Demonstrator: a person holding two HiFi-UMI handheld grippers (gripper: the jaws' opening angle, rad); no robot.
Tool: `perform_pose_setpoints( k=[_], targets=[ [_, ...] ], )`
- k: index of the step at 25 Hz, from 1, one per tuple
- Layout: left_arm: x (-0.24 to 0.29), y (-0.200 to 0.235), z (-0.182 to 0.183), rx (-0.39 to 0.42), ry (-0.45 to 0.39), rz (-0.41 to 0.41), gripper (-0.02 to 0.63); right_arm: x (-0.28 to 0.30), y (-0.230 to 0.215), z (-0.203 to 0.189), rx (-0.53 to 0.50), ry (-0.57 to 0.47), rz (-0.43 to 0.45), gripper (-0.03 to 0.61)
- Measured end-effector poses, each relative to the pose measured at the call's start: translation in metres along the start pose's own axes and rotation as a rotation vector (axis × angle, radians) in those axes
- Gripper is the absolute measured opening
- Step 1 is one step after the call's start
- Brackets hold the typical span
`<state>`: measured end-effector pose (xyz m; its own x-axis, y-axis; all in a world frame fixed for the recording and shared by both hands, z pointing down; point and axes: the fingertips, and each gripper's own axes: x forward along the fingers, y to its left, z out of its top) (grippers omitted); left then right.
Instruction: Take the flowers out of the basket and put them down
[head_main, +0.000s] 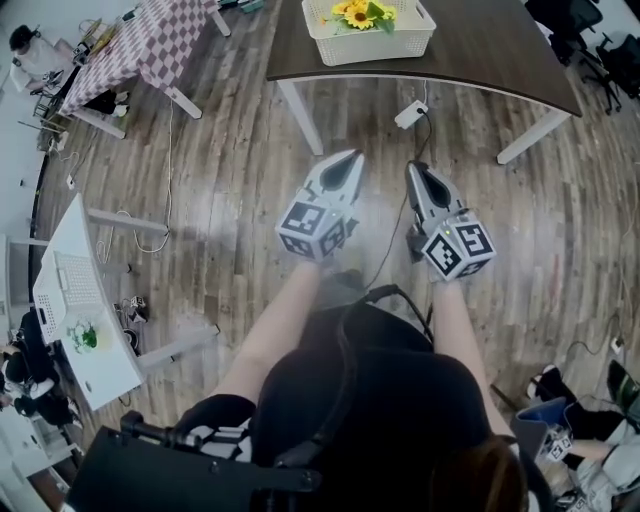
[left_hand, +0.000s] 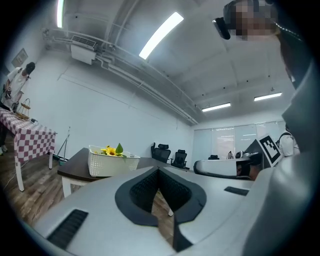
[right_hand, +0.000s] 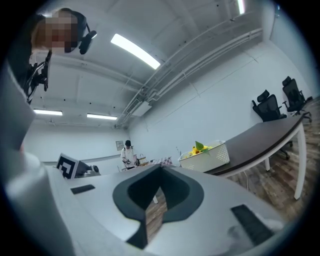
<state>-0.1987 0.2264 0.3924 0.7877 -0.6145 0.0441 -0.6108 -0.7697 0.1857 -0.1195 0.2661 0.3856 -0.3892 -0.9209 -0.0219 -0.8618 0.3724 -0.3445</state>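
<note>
– Head view first. Where are the flowers?

– The flowers (head_main: 362, 14) lie in the white basket (head_main: 365, 48), which sits on the dark table (head_main: 490, 50) at the top of the view. A checked table (head_main: 150, 40) stands off to the upper left.

– And the grippers?

– The left gripper (head_main: 350, 158) and right gripper (head_main: 418, 172) are held side by side over the wood floor (head_main: 230, 190), short of the table's edge and well apart from the basket. Both point toward it.

– Left gripper view?

– The left gripper (left_hand: 159, 171) has its jaws pressed together, with nothing between them. Beyond them, to the left, the basket (left_hand: 112, 165) stands on the table (left_hand: 72, 167), with yellow flowers (left_hand: 111, 150) and a green leaf showing above its rim. Office chairs (left_hand: 167, 152) stand further back.

– Right gripper view?

– Much the same. The right gripper (right_hand: 161, 171) has its jaws closed on nothing. The basket (right_hand: 207, 156) is to the right on the table (right_hand: 260, 142), with the flowers (right_hand: 199, 148) poking out of the top. A person (right_hand: 128, 152) stands in the distance.
</note>
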Motion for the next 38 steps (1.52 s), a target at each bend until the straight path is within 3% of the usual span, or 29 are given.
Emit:
perform_pose_setpoints(
  k=[12,25,38],
  targets=[
    [0.065,0.073,0.004,-0.026,-0.001,-0.067,0.0,0.089,-0.041,0.002,0.028,-0.018,-0.054,0.002],
    [0.088,0.098,-0.003,-0.081,0.007,-0.059,0.0,0.113,-0.073,-0.001,0.085,-0.007,-0.096,0.002],
    [0.137,0.142,-0.001,-0.122,0.003,0.033,0.0,0.176,-0.105,0.01,0.071,0.039,0.005,0.003]
  ],
)
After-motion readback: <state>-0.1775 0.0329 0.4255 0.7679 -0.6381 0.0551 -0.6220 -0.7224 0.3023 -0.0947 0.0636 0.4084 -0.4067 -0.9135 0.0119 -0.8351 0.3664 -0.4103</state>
